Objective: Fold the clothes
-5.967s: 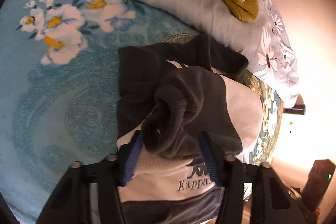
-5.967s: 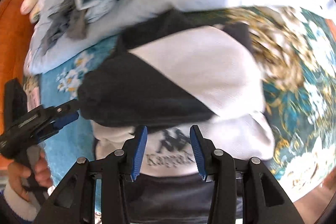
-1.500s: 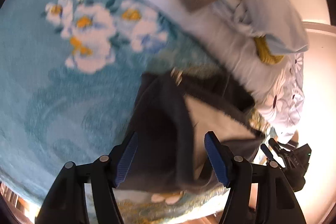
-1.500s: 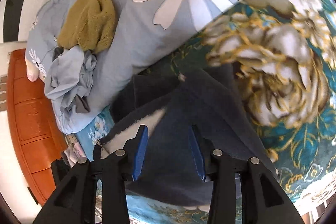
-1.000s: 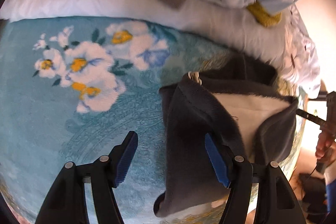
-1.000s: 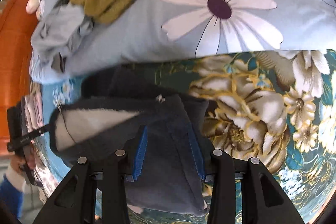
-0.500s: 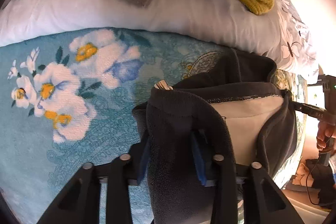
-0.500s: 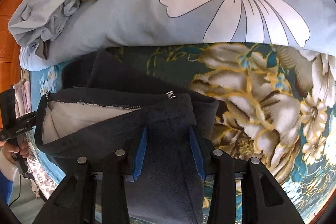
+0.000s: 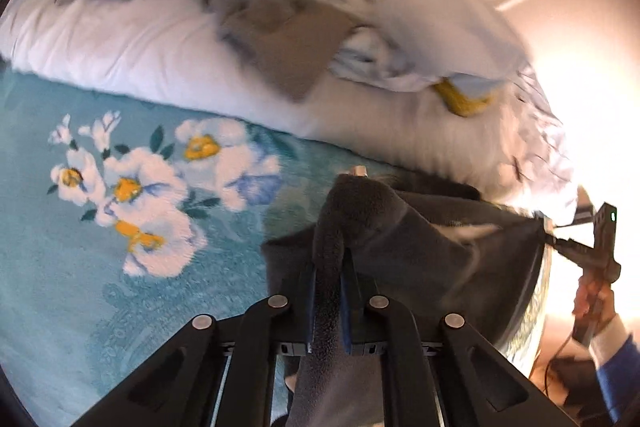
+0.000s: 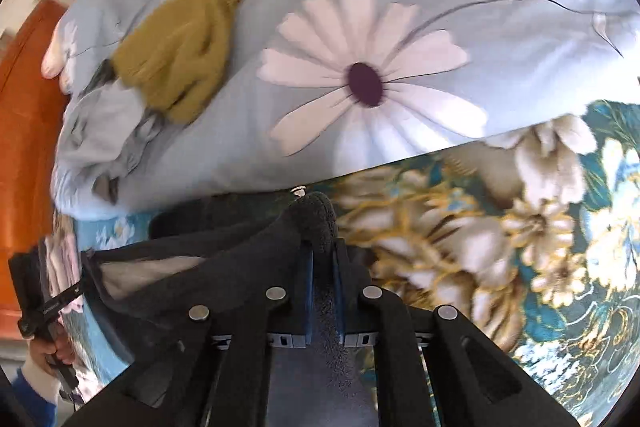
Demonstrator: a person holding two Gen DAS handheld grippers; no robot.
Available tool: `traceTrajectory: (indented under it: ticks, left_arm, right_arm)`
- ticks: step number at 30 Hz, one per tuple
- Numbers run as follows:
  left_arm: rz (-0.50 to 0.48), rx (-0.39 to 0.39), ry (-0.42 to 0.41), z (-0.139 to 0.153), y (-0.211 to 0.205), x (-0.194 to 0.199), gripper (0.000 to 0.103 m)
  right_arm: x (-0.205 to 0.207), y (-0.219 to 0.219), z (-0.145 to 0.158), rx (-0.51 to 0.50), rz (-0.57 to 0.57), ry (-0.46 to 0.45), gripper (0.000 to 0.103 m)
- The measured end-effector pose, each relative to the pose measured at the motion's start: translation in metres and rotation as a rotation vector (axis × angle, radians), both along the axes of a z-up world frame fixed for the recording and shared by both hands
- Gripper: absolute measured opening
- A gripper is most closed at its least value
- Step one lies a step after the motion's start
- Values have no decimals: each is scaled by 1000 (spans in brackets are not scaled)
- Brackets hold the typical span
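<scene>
A dark fleece jacket with a pale lining lies on the bed, its top edge stretched between my two grippers. My left gripper has its jaws closing tight on one corner of that edge, with the fleece bunched between the blue pads. In the right wrist view, my right gripper is closing the same way on the other corner of the jacket. Each camera sees the other gripper at the far end: the right gripper, the left gripper, each in a person's hand.
A heap of grey and pale blue clothes and a mustard knit lie on the daisy-print duvet behind the jacket. A teal floral blanket covers the bed. An orange wooden headboard stands at the left.
Both pairs of jaws have gone from open around the fleece to clamped on it. The jacket's top edge is now pulled taut between the grippers and raised slightly.
</scene>
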State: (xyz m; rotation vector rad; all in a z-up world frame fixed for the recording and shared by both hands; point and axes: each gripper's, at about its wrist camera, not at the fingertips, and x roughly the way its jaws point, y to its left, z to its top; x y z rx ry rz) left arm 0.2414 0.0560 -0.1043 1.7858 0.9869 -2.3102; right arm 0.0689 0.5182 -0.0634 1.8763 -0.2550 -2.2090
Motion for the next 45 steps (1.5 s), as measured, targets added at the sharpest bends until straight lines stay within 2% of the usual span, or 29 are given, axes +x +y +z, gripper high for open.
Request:
traceTrajectory:
  ticks: [3, 5, 7, 9, 11, 14, 16, 19, 23, 27, 33, 36, 37, 38, 40, 41, 45]
  left_arm:
    - [13, -15, -28, -9, -3, -5, 10]
    - [39, -8, 2, -3, -8, -5, 9]
    - [80, 14, 55, 8, -14, -4, 9]
    - [116, 17, 66, 6, -21, -1, 10]
    - [122, 22, 10, -14, -23, -3, 10]
    - [113, 20, -77, -43, -23, -8, 10]
    - [109, 24, -75, -45, -24, -10, 10]
    - [99, 39, -52, -40, -28, -16, 10]
    - [68, 37, -106, -54, -25, -23, 10]
    - [116, 71, -162, -69, -24, -18, 12]
    - [119, 103, -158, -50, -24, -22, 14]
    - [134, 117, -142, -32, -27, -21, 23]
    - [144, 111, -139, -24, -27, -20, 35]
    - [164, 100, -132, -15, -28, -17, 50]
    - [199, 100, -108, -1, -28, -8, 61]
    - [225, 110, -92, 8, -27, -1, 67]
    - [306, 160, -62, 16, -16, 25, 77]
  right_arm:
    - [-4, -1, -19, 11, -10, -49, 8]
    - [-5, -4, -24, 5, -17, -54, 8]
    - [-7, -3, -15, -36, -24, -29, 8]
    - [-10, -3, -1, -60, -12, 14, 8]
    - [-12, 0, 2, -50, -9, 33, 8]
    - [-17, 4, -26, -12, -24, -33, 8]
    - [-17, 5, -42, 3, -36, -74, 8]
    - [-17, 9, -46, -5, -59, -75, 8]
    - [-19, 9, -50, 5, -54, -79, 8]
    - [-16, 8, -67, 23, -70, -127, 8]
    - [-11, 5, -74, 6, -79, -170, 9]
    - [-11, 5, -64, -12, -71, -158, 12]
    - [-10, 5, -60, -18, -67, -155, 16]
    - [-9, 5, -54, -16, -63, -149, 25]
    - [-3, 6, -43, -23, -62, -133, 34]
    - [1, 7, -37, -30, -66, -125, 40]
    - [30, 24, -15, -83, -114, -102, 44]
